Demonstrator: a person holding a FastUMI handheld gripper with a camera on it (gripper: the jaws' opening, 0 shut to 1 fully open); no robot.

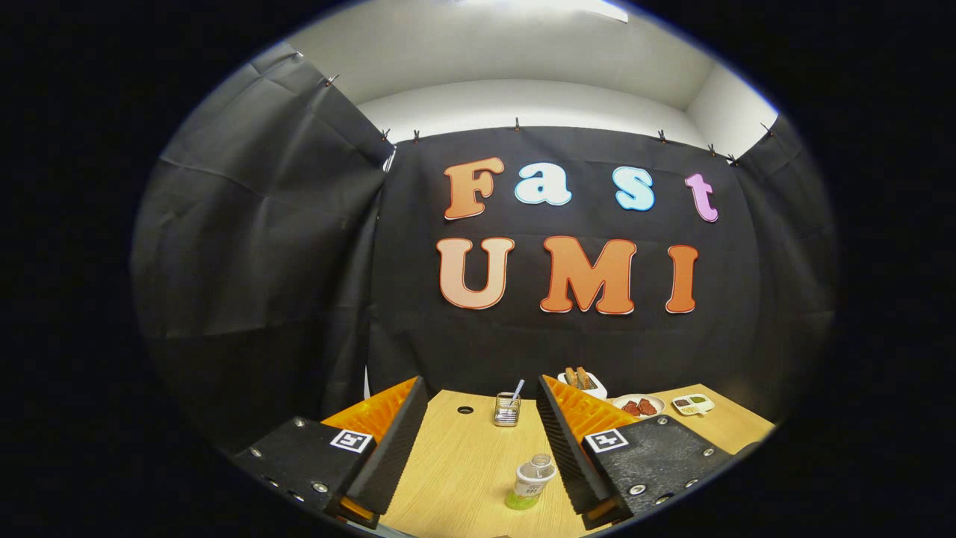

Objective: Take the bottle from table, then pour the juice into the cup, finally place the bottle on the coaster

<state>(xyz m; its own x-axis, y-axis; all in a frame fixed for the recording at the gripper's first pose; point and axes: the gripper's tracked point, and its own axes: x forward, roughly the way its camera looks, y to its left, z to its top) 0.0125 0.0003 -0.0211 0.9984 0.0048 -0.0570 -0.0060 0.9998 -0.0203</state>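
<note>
A small clear bottle with a white label and green juice at its base stands on the wooden table, between my fingers and close to the right one. My gripper is open, with neither finger touching the bottle. Beyond the fingertips stands a clear glass cup with a straw or spoon leaning in it.
At the table's far right are a white toaster with two slices of bread, a plate of red food and a small divided dish. A dark round hole marks the tabletop left of the cup. Black cloth walls close the booth.
</note>
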